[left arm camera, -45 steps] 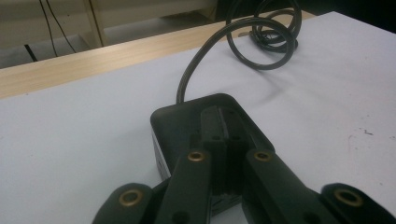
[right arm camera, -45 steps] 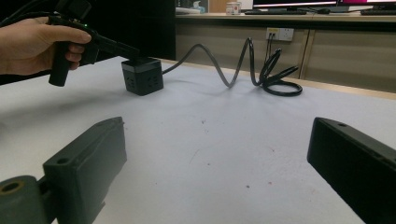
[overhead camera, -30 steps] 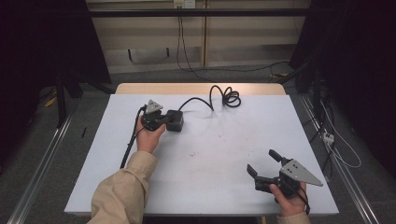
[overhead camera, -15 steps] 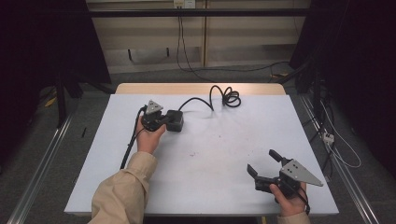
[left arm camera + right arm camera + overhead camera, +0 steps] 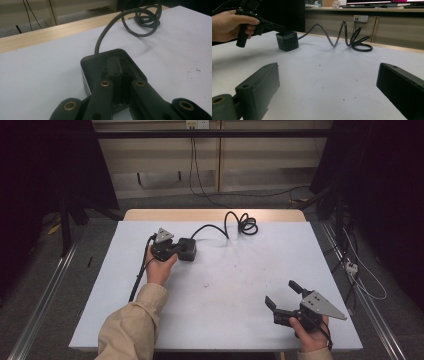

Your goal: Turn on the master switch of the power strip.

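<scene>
Black is the colour of nearly everything here: one black socket cube [image 5: 186, 249], one black cable [image 5: 235, 222], and two grippers, all on one white counter [image 5: 240, 270] with a strip of bare wood along its far edge.

One cube only, and it sits on the left half of the counter, towards the far side. The right gripper view shows outlet holes in its side face [image 5: 287, 40]. The single cable leaves the back of the cube, rises in an arc and ends in a heap of loose coils lying near the far wooden edge, around the middle of the counter.

One left gripper [image 5: 172, 247], held in the left hand [image 5: 159, 269], reaches the cube from the near side. In the left gripper view its jaws are closed flat against each other, nothing between them, and the joined tips [image 5: 119, 72] lie over the top of the cube. Whether they press on it I cannot tell.

One right gripper [image 5: 284, 293], held in the right hand [image 5: 311, 335], is at the near right corner of the counter, well apart from the cube. Its jaws stand wide, with only bare counter between them.

No container is on the counter.
</scene>
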Demonstrator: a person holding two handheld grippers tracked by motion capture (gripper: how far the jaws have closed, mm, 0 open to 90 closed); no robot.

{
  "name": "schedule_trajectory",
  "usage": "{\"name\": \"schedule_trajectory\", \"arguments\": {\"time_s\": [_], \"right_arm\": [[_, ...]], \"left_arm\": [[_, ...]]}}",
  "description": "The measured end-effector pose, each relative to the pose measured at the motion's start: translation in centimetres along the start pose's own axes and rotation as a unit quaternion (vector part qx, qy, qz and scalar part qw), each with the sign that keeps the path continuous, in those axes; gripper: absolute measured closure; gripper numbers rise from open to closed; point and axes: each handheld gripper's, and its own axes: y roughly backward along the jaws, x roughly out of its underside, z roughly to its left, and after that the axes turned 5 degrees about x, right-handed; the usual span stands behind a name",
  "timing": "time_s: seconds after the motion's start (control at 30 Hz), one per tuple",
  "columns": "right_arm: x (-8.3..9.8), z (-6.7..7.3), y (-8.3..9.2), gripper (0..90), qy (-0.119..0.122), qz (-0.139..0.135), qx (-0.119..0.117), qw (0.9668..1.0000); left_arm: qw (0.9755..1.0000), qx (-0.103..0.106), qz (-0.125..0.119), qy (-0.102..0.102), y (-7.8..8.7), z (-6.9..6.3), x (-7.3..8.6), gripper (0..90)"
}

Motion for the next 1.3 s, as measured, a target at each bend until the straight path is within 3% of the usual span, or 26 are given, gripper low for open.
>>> {"name": "schedule_trajectory", "arguments": {"time_s": [0.4, 0.47, 0.57, 0.63, 0.67, 0.93, 1.17, 1.23, 1.3], "right_arm": [[0.0, 0.0, 0.0, 4.0, 0.0, 0.0, 0.0, 1.0], [0.0, 0.1, 0.0, 4.0, 0.001, -0.001, -0.001, 1.0], [0.0, 0.1, 0.0, 4.0, 0.0, -0.001, 0.0, 1.0], [0.0, 0.1, 0.0, 4.0, 0.001, -0.001, -0.001, 1.0], [0.0, 0.1, 0.0, 4.0, 0.001, -0.001, -0.001, 1.0], [0.0, -0.1, 0.0, 4.1, 0.0, 0.0, 0.0, 1.0], [0.0, -0.1, 0.0, 4.1, 0.0, 0.0, 0.002, 1.0], [0.0, -0.1, 0.0, 4.1, -0.001, -0.002, 0.002, 1.0], [0.0, -0.1, 0.0, 4.1, -0.004, -0.001, 0.004, 1.0]], "left_arm": [[0.9999, -0.007, 0.01, 0.007, 0.0, -0.3, -0.2, 90.0], [0.9998, 0.007, 0.015, 0.014, 0.0, -0.3, -0.3, 90.0], [0.9997, -0.01, 0.018, -0.01, -0.1, -0.9, -0.4, 90.0], [0.9997, -0.011, 0.02, -0.005, -0.1, -0.9, -0.4, 90.0], [0.9998, -0.007, 0.016, 0.004, -0.1, -0.8, -0.3, 90.0], [0.9998, -0.001, 0.01, 0.015, 0.0, -0.6, -0.1, 90.0], [1.0, -0.002, 0.002, 0.006, 0.0, -0.6, 0.0, 90.0], [0.9997, 0.003, -0.01, 0.022, 0.1, -0.5, 0.2, 90.0], [0.9997, 0.007, -0.008, 0.021, 0.2, -0.4, 0.3, 90.0]]}}
